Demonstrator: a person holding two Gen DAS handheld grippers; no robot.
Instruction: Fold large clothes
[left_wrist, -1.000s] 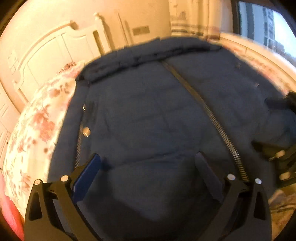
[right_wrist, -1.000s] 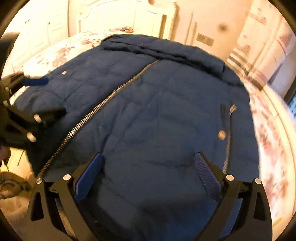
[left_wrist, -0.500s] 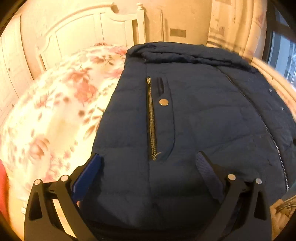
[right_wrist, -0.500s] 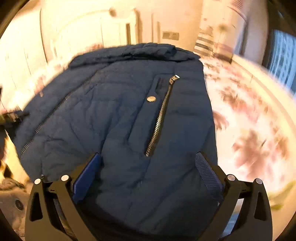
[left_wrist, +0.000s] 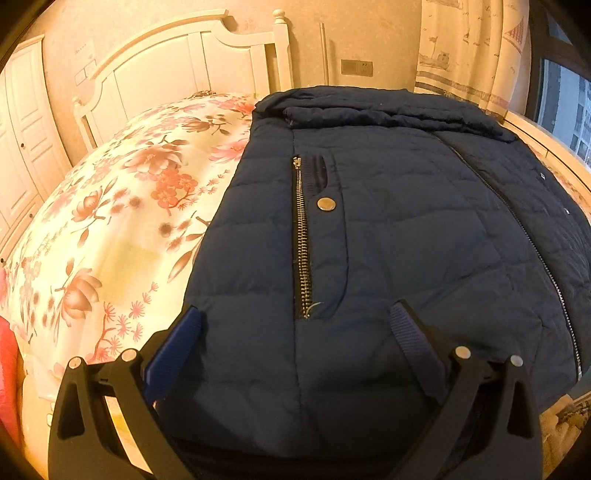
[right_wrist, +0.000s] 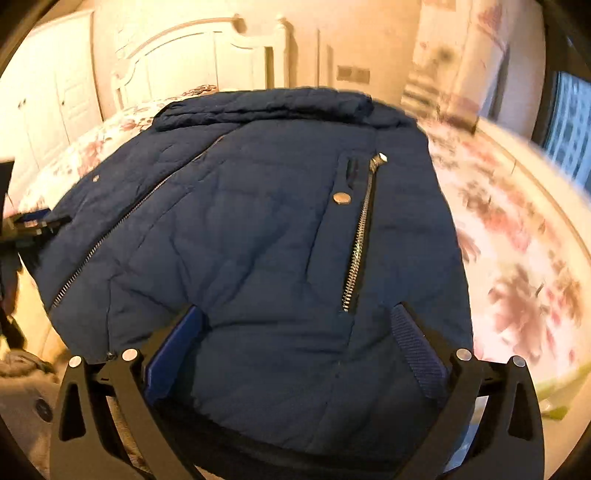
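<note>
Bed (left_wrist: 110, 229) carried floral sheet, white headboard (left_wrist: 177, 62) at far end. Navy quilted jacket (left_wrist: 388, 240) lay flat on sheet, hem at foot edge, collar toward headboard; front zipper (right_wrist: 110, 236) closed, pocket zippers showing.

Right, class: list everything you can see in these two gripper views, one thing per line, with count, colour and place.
jacket: one, navy quilted, flat on the bed, collar toward the headboard
pocket zips: two, silver, one on each side of the chest
bedspread: one, cream with pink flowers, under the jacket
headboard: one, white, far end
curtain: one, pale patterned, by the window
left gripper: one, black with blue pads, open over the hem
right gripper: one, same, open over the hem
</note>
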